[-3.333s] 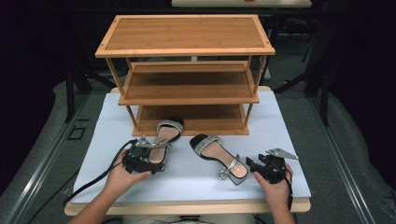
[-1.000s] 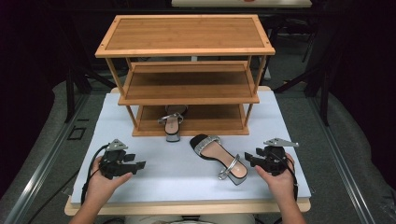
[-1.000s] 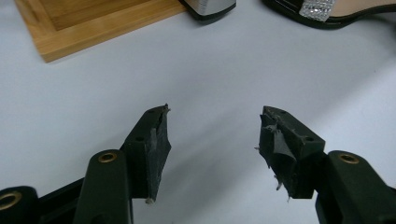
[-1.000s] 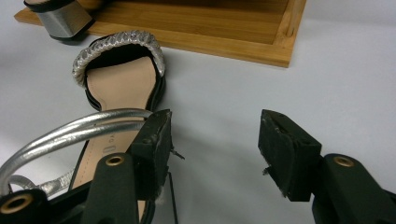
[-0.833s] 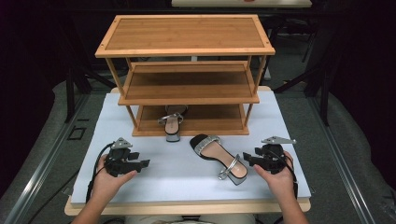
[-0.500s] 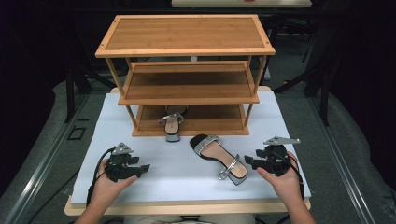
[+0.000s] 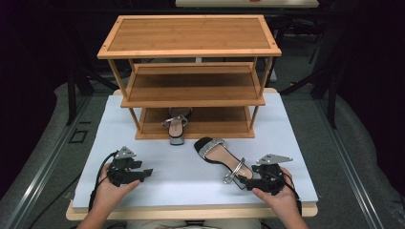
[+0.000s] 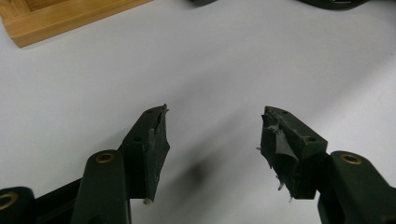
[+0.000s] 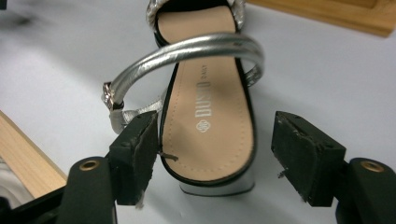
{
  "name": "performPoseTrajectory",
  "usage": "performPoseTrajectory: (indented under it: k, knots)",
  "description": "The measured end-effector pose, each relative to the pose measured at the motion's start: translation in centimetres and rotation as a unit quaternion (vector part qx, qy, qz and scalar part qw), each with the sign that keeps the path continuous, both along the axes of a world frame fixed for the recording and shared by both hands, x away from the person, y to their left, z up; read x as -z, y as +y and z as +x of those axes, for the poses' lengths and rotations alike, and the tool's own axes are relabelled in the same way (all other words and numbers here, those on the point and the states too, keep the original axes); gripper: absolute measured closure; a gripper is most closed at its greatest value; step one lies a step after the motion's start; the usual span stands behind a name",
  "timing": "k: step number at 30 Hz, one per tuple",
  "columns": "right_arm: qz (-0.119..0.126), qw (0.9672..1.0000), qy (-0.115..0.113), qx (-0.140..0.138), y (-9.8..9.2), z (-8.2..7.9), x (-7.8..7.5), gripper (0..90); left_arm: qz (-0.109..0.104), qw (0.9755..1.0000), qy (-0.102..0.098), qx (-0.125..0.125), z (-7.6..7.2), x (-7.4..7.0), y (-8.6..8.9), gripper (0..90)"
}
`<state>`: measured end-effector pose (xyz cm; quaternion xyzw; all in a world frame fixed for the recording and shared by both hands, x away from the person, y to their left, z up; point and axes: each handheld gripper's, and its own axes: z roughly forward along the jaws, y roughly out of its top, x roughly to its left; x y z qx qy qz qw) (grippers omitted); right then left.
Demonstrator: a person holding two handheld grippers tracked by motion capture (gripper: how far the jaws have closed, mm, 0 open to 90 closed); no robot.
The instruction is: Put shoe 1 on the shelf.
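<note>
Sandal (image 7: 220,158) lies flat on the white table cover (image 7: 296,143), in front of the wooden rack (image 7: 191,71), toe toward the rack, heel toward the right gripper (image 7: 243,180). In the right gripper view the heel sits between the wide-open jaws, which have just been opening; left pad close to the sole edge, right pad clear, nothing gripped. Second sandal (image 7: 175,126) rests on the bottom shelf. Left gripper (image 7: 145,172) is well apart, open and empty over bare cover.

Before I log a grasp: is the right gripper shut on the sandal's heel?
Open. The right gripper has just been opening; its jaws straddle the sandal heel with gaps either side, not pressing.
</note>
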<state>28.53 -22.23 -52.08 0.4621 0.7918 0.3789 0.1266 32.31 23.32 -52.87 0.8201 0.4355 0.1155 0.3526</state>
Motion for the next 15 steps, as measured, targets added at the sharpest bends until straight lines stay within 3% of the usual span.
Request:
performPoseTrajectory:
  k: [3, 4, 6, 8, 15]
  knots:
    - [-0.007, 1.0000, 0.001, -0.001, 0.5, 0.2, 1.0, 30.9, -0.003, 1.0000, 0.002, -0.005, 0.1, 0.1, 0.1, 40.9]
    - [-0.005, 1.0000, 0.005, -0.004, 0.5, 0.3, 1.2, 35.3, -0.003, 1.0000, 0.001, -0.004, 0.1, 0.1, 0.2, 40.9]
    - [0.000, 0.9999, 0.007, -0.011, 0.4, 0.3, 1.2, 36.9, -0.003, 1.0000, 0.003, -0.004, 0.1, 0.0, 0.2, 40.9]
    - [-0.016, 0.9996, 0.017, -0.018, 0.2, 0.6, 0.8, 37.0, -0.004, 1.0000, 0.002, -0.004, 0.1, 0.0, 0.2, 40.9]
    - [-0.027, 0.9979, 0.030, -0.050, -2.7, 1.0, 0.0, 37.1, -0.008, 1.0000, 0.001, -0.005, 0.1, 0.0, 0.3, 40.9]
